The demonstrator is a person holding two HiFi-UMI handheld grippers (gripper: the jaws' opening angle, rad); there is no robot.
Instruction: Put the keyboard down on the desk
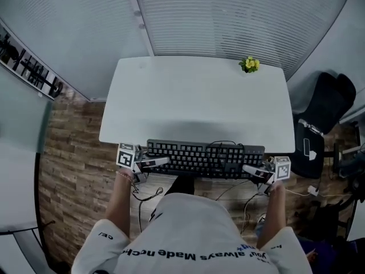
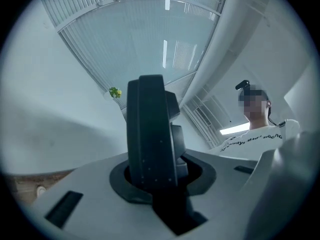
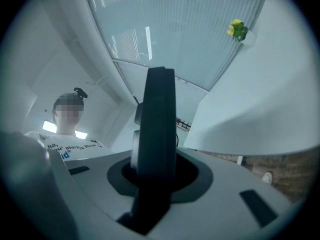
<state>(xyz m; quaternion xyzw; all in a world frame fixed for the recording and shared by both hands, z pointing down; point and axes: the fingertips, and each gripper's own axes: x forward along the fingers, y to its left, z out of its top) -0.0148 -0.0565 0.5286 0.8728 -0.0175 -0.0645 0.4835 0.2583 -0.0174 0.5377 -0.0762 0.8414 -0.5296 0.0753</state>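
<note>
Holding both ends level matters most here: we have the left gripper (image 1: 153,163) and the right gripper (image 1: 254,172) each closed to a narrow gap on one end of the keyboard (image 1: 199,156). The fingers (image 1: 159,161) pinch its thin dark edge, and both gripper views show it standing edge-on between them.

The keyboard hangs close in front of our body, at the near edge of the table (image 1: 194,101). Its far row sits about over that edge and the rest seems short of it; we cannot tell whether it touches.

To set it down well, we judge we should:
- carry it forward until the whole body is over the white top
- hold it flat and lower both ends together
- let go only once it rests

Its cable (image 1: 222,144) loops over the back rim and trails down toward the floor, so we should watch that it does not snag or get trapped underneath.

The keyboard is black, long and rigid, with rows of dark keys, and it looks light enough for two end grips.

Farther on, a small yellow-flowered plant (image 1: 249,64) stands at the table's far right corner, well apart from where we would land
</note>
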